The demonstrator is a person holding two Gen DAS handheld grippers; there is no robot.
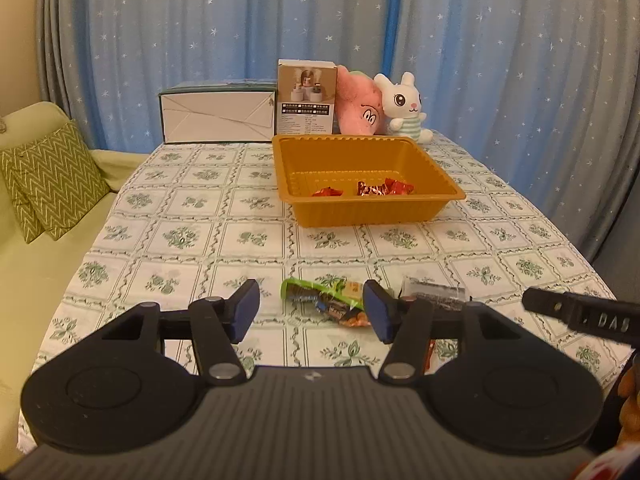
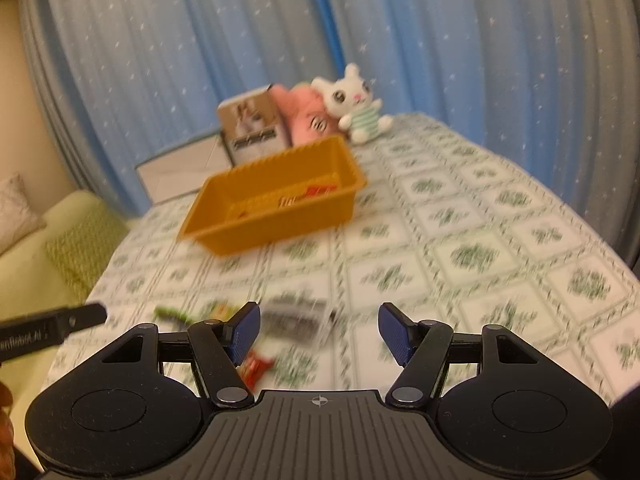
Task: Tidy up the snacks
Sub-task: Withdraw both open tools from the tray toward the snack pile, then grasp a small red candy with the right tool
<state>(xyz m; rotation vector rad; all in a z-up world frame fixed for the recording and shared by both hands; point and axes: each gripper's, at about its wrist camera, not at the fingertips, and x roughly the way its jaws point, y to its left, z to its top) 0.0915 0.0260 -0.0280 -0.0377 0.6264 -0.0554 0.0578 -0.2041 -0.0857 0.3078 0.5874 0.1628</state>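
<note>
Both tongs stand wide apart with nothing between their blue pads. Left gripper point(image 1: 312, 310) hovers low over the near part of the table point(image 1: 192, 216), and a cluster of snack packets lies on the cloth in the gap between its fingers: a green-wrapped packet point(image 1: 310, 290) and, touching it, a dark and orange one point(image 1: 344, 314). Whether the pads touch either packet cannot be told. A clear packet with dark contents point(image 1: 434, 290) lies just to the right of the right finger.

Right gripper point(image 2: 319, 330) is likewise spread wide above the cloth; its view is blurred. A dark-printed clear packet point(image 2: 298, 318) lies ahead between the fingers, and a red packet point(image 2: 256, 368) sits just beside the left finger point(image 2: 244, 332).

Orange tray point(image 1: 320, 148) stands further back on the table, near the middle, holding red-wrapped snacks point(image 1: 384, 189) along its near wall.

Behind the tray, at the far edge: a white flat box point(image 1: 218, 114), an upright product carton point(image 1: 306, 98), a pink plush point(image 1: 358, 106) and a white rabbit plush point(image 1: 408, 108). Blue star-patterned curtains point(image 1: 200, 20) hang behind. A green sofa with a zigzag cushion point(image 1: 52, 182) stands to the left.
</note>
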